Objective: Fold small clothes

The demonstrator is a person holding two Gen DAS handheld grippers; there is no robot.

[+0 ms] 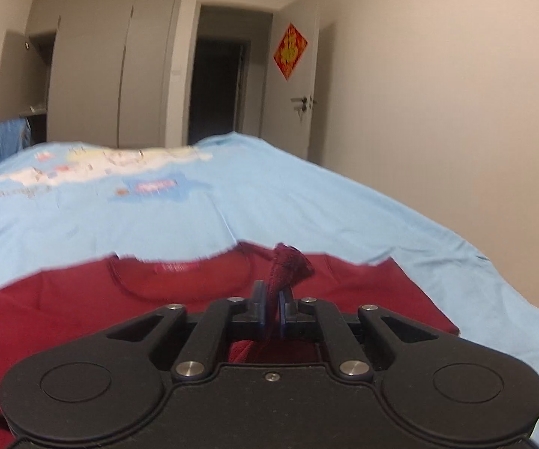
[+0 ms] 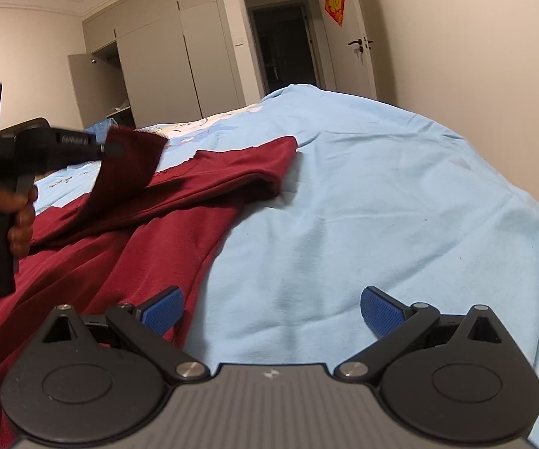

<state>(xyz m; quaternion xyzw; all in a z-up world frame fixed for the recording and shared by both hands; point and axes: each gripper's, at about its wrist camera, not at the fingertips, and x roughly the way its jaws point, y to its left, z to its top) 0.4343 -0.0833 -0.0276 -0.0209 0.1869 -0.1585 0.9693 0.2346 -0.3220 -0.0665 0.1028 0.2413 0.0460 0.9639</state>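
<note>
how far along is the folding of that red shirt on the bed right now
Early. The dark red cotton shirt already lies spread on the light blue bedsheet, one sleeve stretched out flat. In hand: the left hand-held gripper is shut on a lifted bit of its fabric, raised off the bed. The right hand-held gripper is open and empty above the sheet. No finished fold shows; all the folding remains.

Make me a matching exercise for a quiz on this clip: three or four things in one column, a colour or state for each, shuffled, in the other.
Things:
1. left tongs
2. right tongs
3. bedsheet
4. wardrobe door

States:
A. light blue, spread over the bed
B. shut on a fold of the dark red shirt
C. open, holding nothing
D. swung open at the far wall

Pairs: 1-B, 2-C, 3-A, 4-D
</note>
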